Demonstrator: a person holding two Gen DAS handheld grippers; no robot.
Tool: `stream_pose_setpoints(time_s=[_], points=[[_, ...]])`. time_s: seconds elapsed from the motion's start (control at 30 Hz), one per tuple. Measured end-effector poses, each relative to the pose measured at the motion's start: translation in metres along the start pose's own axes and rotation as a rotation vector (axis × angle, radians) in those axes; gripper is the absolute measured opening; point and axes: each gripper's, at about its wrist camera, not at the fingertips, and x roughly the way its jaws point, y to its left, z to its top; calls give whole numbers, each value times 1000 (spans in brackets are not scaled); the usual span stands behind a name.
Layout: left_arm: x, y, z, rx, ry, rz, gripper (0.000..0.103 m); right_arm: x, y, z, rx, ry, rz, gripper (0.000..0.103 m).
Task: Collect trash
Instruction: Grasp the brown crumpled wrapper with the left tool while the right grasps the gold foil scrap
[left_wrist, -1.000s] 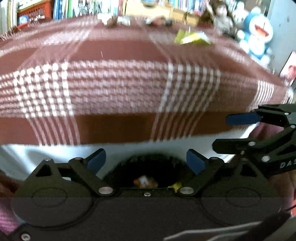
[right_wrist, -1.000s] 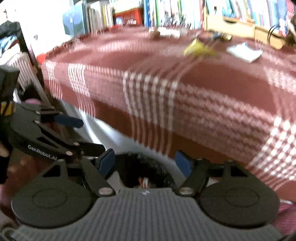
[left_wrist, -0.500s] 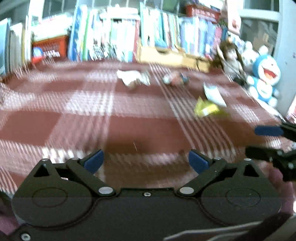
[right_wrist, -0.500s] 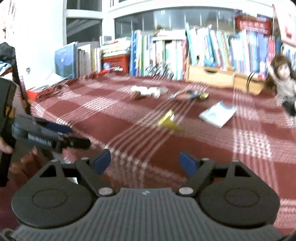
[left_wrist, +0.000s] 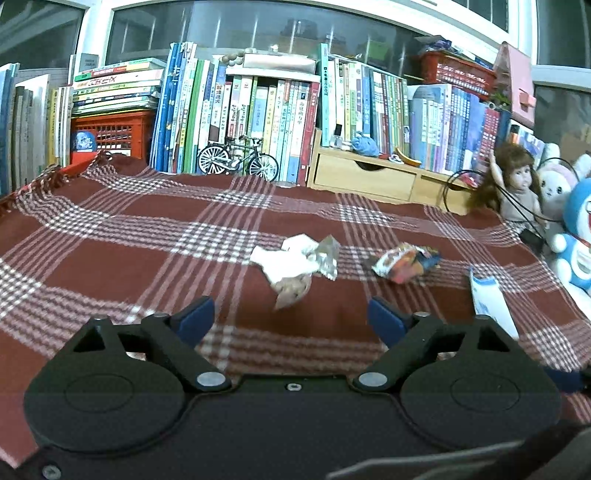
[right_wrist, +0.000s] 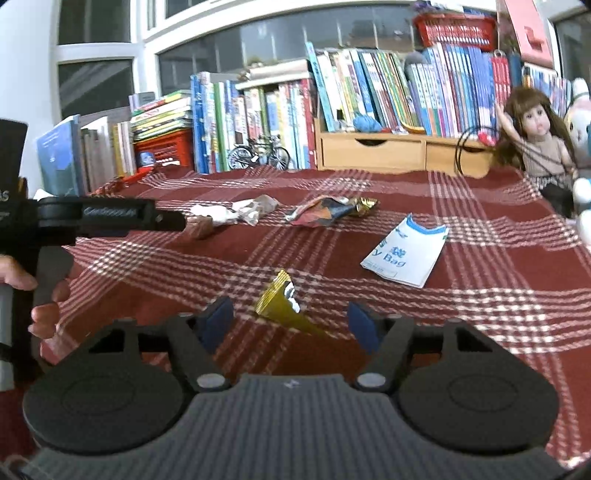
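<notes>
- A red-and-white plaid cloth (left_wrist: 110, 258) covers the whole tabletop and carries every piece of trash.
- A long row of books (left_wrist: 258, 110) stands along the far edge of the cloth, with a red crate (left_wrist: 110, 129) at its left end and a wooden drawer unit (left_wrist: 365, 177) right of centre.
- A doll (right_wrist: 535, 136) and a blue plush toy (left_wrist: 580, 236) sit at the far right corner; a small model bicycle (left_wrist: 238, 158) stands in front of the books.
- The left gripper (left_wrist: 291, 314) hovers over the near part of the cloth. Its jaws are wide apart, having just narrowed a little, and nothing lies between them.
- The right gripper (right_wrist: 291, 321) also stands open and empty-handed, its jaws having just closed in somewhat. The yellow wrapper lies on the cloth just ahead of the gap, untouched by the pads.
- A hand (right_wrist: 40, 299) grips the left gripper's handle, seen at the left edge of the right wrist view.
- A white and blue paper bag (right_wrist: 406, 251) lies flat on the cloth, right of centre.
- A crumpled white wrapper with a brown snack piece (left_wrist: 291, 266) lies mid-table, straight ahead of the left gripper.
- A crumpled colourful foil packet (left_wrist: 404, 262) lies just right of that, apart from it.
- A yellow wrapper (right_wrist: 280, 299), folded to a point, is the nearest piece to the right gripper.
</notes>
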Motion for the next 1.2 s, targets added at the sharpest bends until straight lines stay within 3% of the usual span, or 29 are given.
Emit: stream_pose_setpoints(time_s=[0.13,0.2,0.27,0.33,0.37,0.4,0.57,0.8,0.83,0.9,0.93,0.97,1.03,1.1,1.2], points=[[25,-9,5,30,-14,21,79,16,2,0,9,22,-13,70],[37,-10,7,28,-11,25,68,20,4,-1,3,26,-17,67],[45,-7,7,1,13,-15,47,25,6,0,-2,30,-24,61],[55,-2,7,-52,61,-66,36,31,7,1,-3,39,-26,58],[59,0,6,-72,78,-73,24,33,8,1,-5,41,-27,57],[62,1,6,-75,84,-67,20,36,9,2,-8,43,-30,55],[58,-6,1,-21,59,-61,6,43,12,4,-31,54,-41,29],[27,-19,-6,68,-6,-90,5,33,7,5,-14,27,-37,23],[23,-21,-7,84,-23,-84,10,30,7,5,-15,21,-37,22],[20,-25,-9,122,-62,-53,32,26,7,4,-24,15,-34,22],[23,-27,-8,139,-69,-24,67,25,7,4,-27,13,-33,23],[26,-28,-8,144,-70,11,83,24,7,4,-29,10,-35,23],[39,-27,-3,134,-43,34,86,24,7,4,-33,10,-39,23],[56,-26,1,106,38,32,86,25,7,4,-31,13,-42,23],[74,-22,5,50,123,19,72,26,8,3,-31,16,-44,23]])
